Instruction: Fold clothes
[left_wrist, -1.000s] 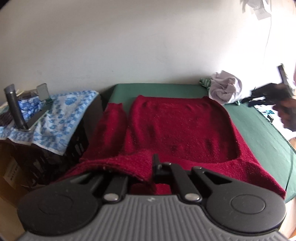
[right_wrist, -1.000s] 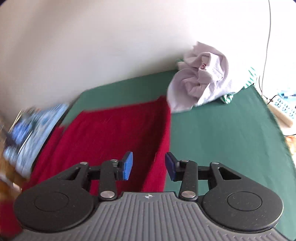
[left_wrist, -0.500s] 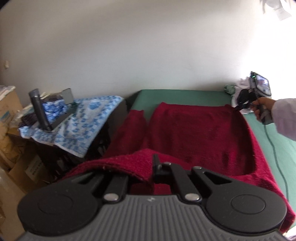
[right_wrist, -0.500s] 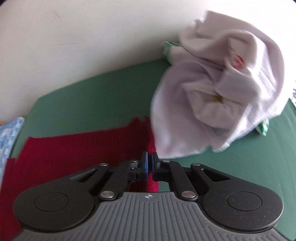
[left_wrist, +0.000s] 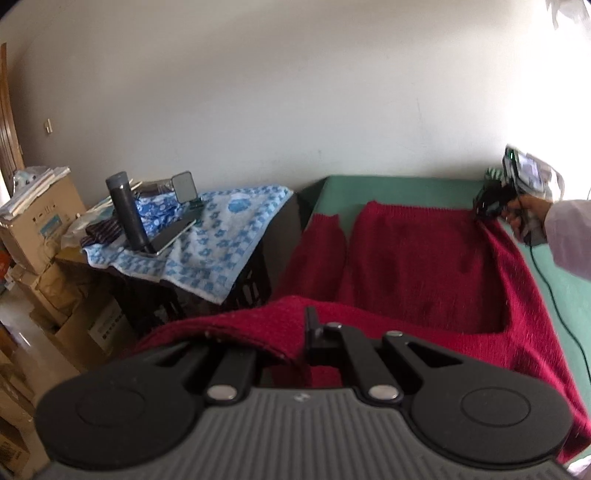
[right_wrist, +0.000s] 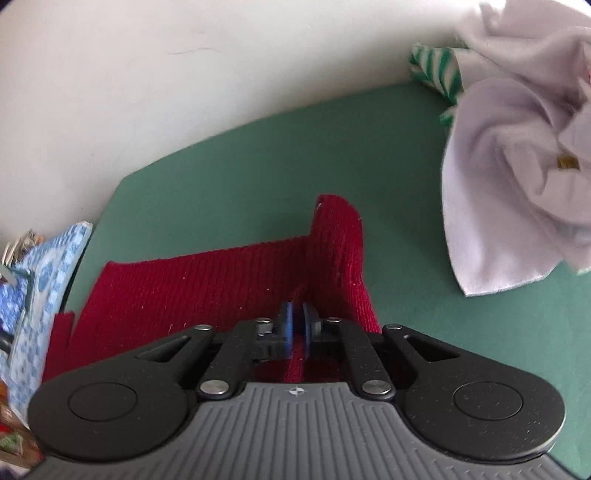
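At the lower left of the left wrist view, the left gripper (left_wrist: 295, 345) is clamped on the near edge of the red sweater (left_wrist: 424, 266), which lies across the green table (left_wrist: 406, 188). At upper right, the right gripper (right_wrist: 295, 326) pinches its far corner. Uneven lifting could drag the sweater into the white garment (right_wrist: 517, 155). The cardboard boxes (left_wrist: 40, 225) hold papers.

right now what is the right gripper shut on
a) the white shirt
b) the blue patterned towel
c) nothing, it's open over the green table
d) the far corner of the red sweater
d: the right gripper has its blue pads closed on a pinch of the red sweater at its far corner, which stands lifted off the green table; the white shirt lies apart to the right.
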